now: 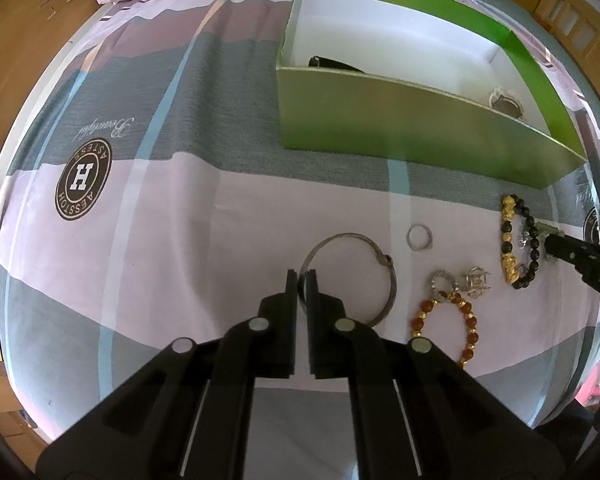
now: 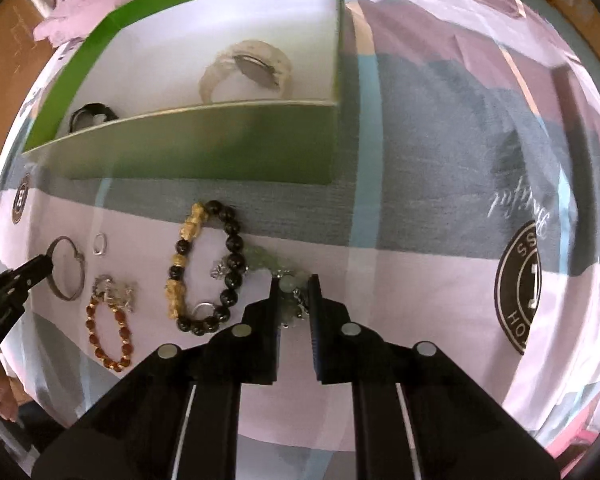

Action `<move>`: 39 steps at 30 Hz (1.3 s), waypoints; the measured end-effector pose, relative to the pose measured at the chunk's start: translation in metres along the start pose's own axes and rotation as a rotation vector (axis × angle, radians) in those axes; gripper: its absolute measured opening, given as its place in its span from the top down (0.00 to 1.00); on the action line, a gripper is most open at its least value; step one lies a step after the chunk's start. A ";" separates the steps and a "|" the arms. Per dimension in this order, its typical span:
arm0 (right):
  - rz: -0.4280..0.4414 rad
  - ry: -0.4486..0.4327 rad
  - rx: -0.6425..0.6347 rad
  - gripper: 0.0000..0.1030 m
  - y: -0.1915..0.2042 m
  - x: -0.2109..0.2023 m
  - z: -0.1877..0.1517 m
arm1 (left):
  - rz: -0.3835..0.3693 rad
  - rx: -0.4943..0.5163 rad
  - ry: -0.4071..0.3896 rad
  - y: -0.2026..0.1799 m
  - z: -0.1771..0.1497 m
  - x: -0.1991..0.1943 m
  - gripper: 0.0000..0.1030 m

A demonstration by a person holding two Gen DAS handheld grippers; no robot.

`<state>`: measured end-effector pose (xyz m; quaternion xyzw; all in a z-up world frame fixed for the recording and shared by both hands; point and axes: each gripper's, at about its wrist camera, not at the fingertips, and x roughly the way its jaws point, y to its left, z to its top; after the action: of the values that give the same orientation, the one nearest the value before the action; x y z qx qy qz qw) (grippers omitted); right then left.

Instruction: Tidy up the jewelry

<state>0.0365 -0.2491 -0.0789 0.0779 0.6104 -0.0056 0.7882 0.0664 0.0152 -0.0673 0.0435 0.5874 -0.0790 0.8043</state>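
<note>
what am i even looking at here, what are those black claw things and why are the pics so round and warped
Each black claw is a hand-held two-finger gripper; a person holds one per hand. A fisheye camera on each looks along its fingers, hence the round, warped pictures.

The left gripper, seen from its own camera, is closed on the rim of a silver bangle lying on the bedsheet.

The right gripper, in its own view, straddles a pale green bead bracelet, its fingers apart.

Also on the sheet: a black and gold bead bracelet, an amber bead bracelet and a small ring. The green box behind already holds two watches.
</note>
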 end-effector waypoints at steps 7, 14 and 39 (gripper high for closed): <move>0.015 -0.078 0.010 0.89 -0.001 -0.020 0.001 | -0.031 -0.034 -0.025 0.010 0.004 -0.008 0.97; 0.067 -0.165 0.047 0.89 -0.013 -0.045 0.001 | -0.085 -0.065 -0.075 0.017 0.009 -0.026 0.97; 0.173 -0.455 0.046 0.90 0.027 -0.080 0.045 | -0.089 -0.066 -0.342 -0.021 0.077 -0.063 0.96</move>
<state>0.0624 -0.2353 0.0123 0.1445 0.4080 0.0303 0.9010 0.1166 -0.0129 0.0172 -0.0231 0.4455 -0.1015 0.8892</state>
